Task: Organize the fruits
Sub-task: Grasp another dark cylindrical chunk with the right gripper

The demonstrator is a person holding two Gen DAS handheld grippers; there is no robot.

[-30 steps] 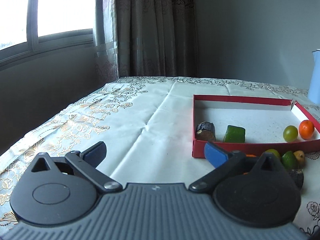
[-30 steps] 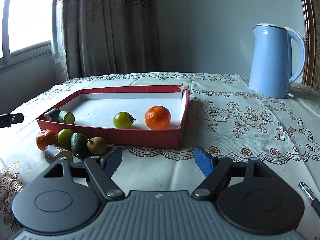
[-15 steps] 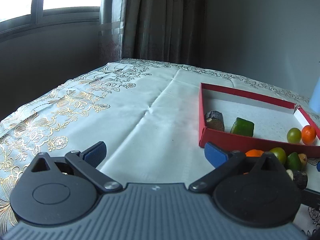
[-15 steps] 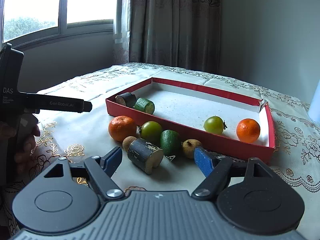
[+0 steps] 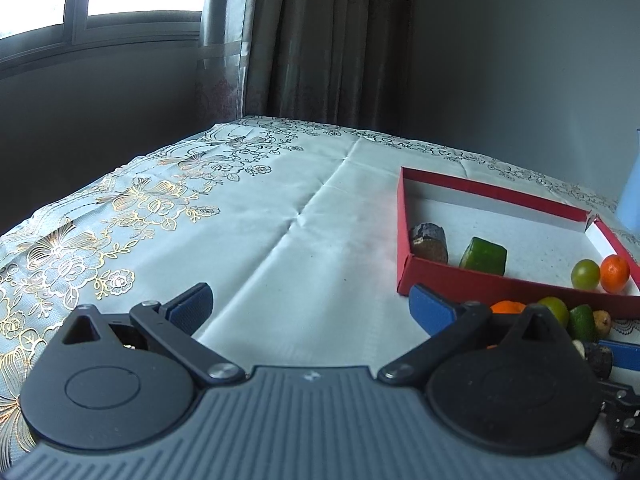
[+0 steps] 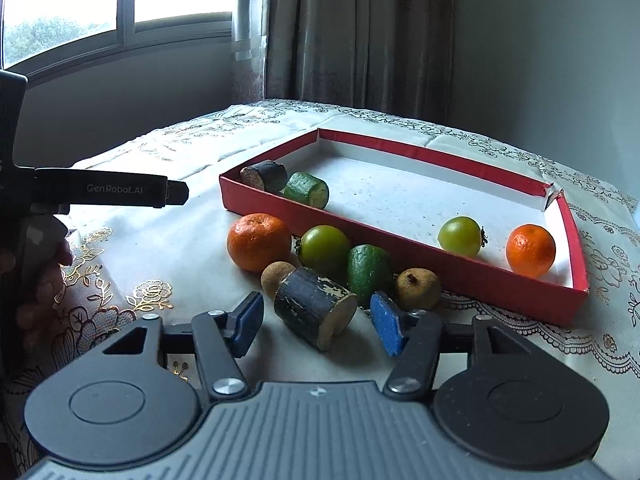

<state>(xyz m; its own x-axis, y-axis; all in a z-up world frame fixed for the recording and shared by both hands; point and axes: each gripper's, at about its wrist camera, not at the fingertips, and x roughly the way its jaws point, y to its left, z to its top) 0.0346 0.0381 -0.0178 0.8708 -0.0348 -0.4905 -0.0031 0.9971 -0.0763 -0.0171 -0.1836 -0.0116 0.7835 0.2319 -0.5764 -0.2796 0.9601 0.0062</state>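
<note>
Fruits clustered just near of red box [image 6: 460, 276], on the tablecloth; dark cut cylinder [image 6: 316, 312] nearest. Right gripper [image 6: 316, 326] just closing, pads astride it, not pressing. Left gripper [image 5: 310, 310] spread, empty, "GenRobot.AI" on its side.

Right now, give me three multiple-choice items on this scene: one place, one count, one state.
1. Nearest dark cylinder lies: A) in the tray B) between the right gripper's jaws C) atop an orange.
2. Pieces inside the red tray: A) two B) six C) four.
3. Left gripper: A) open, empty B) shut, empty C) shut on fruit.
Key: B, on the cloth, jaws have just been closing, pads not touching it; C, dark piece, green piece, tomato, orange; A, only cloth between its jaws.
</note>
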